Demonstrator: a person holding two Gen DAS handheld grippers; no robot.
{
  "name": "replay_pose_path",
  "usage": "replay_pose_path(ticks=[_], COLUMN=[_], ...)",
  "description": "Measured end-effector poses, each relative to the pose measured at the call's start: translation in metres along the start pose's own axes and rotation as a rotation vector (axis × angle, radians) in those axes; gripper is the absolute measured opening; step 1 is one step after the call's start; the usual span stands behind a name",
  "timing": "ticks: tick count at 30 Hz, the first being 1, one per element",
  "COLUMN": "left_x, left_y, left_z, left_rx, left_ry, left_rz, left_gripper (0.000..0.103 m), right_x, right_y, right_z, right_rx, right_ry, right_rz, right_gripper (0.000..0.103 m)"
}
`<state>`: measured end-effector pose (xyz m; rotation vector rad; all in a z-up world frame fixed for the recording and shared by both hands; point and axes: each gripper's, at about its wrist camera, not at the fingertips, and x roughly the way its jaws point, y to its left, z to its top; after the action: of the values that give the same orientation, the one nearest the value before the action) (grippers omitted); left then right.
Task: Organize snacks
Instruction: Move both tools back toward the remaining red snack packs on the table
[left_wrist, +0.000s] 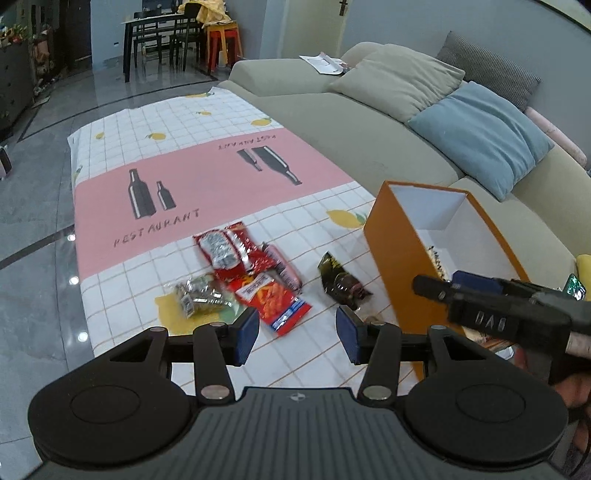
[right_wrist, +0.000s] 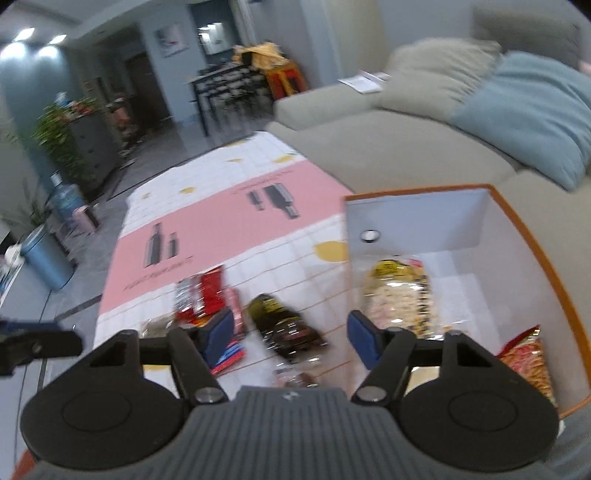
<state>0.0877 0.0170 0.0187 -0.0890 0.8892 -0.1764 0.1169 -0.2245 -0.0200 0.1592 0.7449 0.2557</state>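
Observation:
Several snack packets lie on the tablecloth: a red packet (left_wrist: 231, 249), an orange chips packet (left_wrist: 275, 301), a silver packet (left_wrist: 197, 295) and a dark packet (left_wrist: 340, 282). An orange box (left_wrist: 391, 266) with a white inside stands to their right. My left gripper (left_wrist: 297, 332) is open and empty, above the cloth just in front of the packets. My right gripper (right_wrist: 291, 336) is open and empty, above the dark packet (right_wrist: 284, 325) at the box's left wall (right_wrist: 354, 266). Inside the box lie a clear popcorn bag (right_wrist: 400, 295) and an orange snack bag (right_wrist: 532, 365). The right gripper also shows in the left wrist view (left_wrist: 461, 291).
The table carries a pink and white checked cloth (left_wrist: 207, 173) printed with bottles. A beige sofa (left_wrist: 354, 122) with cushions runs along the right. Grey tiled floor (left_wrist: 33, 221) lies to the left; a dining table and stools stand far back.

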Motion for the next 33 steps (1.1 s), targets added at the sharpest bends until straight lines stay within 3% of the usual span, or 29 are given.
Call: replay_pose_path(ticks=[5, 11, 15, 23, 26, 33], left_x=[0.011, 0.03, 0.046, 0.084, 0.105, 0.144], left_y=[0.018, 0.041, 0.06, 0.081, 0.091, 0.113], left_z=[-0.015, -0.021, -0.018, -0.008, -0.004, 0.003], left_rx=[-0.012, -0.012, -0.084, -0.153, -0.202, -0.327], left_ry=[0.026, 0.039, 0.055, 0.078, 0.092, 0.142], left_rz=[-0.001, 0.035, 0.05, 0.085, 0.083, 0.091], left_gripper=[0.063, 0.064, 0.067, 0.068, 0.074, 0.074], right_x=[0.018, 0.046, 0.065, 0.114, 0.132, 0.175], right_y=[0.033, 0.05, 0.057, 0.082, 0.091, 0.108], right_z=[-0.022, -0.034, -0.034, -0.029, -0.026, -0.03], right_rx=[-0.112, -0.172, -0.194, -0.283, -0.319, -0.438], right_ry=[0.046, 0.112, 0.155, 0.193, 0.201, 0.216], right_rz=[0.035, 0.044, 0.051, 0.065, 0.068, 0.068], right_gripper=[0.055, 0.054, 0.062, 0.062, 0.062, 0.061])
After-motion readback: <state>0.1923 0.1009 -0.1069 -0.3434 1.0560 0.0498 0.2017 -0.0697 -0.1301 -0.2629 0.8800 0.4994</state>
